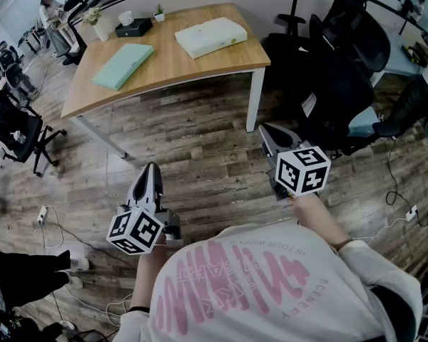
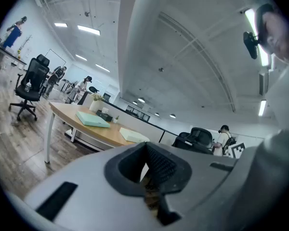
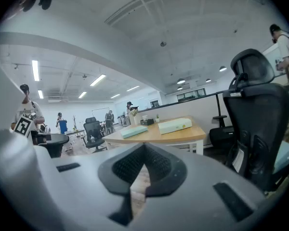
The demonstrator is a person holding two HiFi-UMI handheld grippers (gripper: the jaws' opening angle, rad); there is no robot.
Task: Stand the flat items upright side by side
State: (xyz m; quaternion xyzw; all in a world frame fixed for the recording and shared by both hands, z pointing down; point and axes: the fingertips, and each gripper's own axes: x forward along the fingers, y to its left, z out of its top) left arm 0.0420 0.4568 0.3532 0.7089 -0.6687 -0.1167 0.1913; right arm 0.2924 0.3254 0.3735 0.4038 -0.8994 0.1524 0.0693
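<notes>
Lying flat, green box [image 1: 123, 65], cream box [image 1: 210, 36] (on desk [image 1: 172, 64])

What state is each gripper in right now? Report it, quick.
Left gripper: closed, holding nothing.
Right gripper: closed, holding nothing.
</notes>
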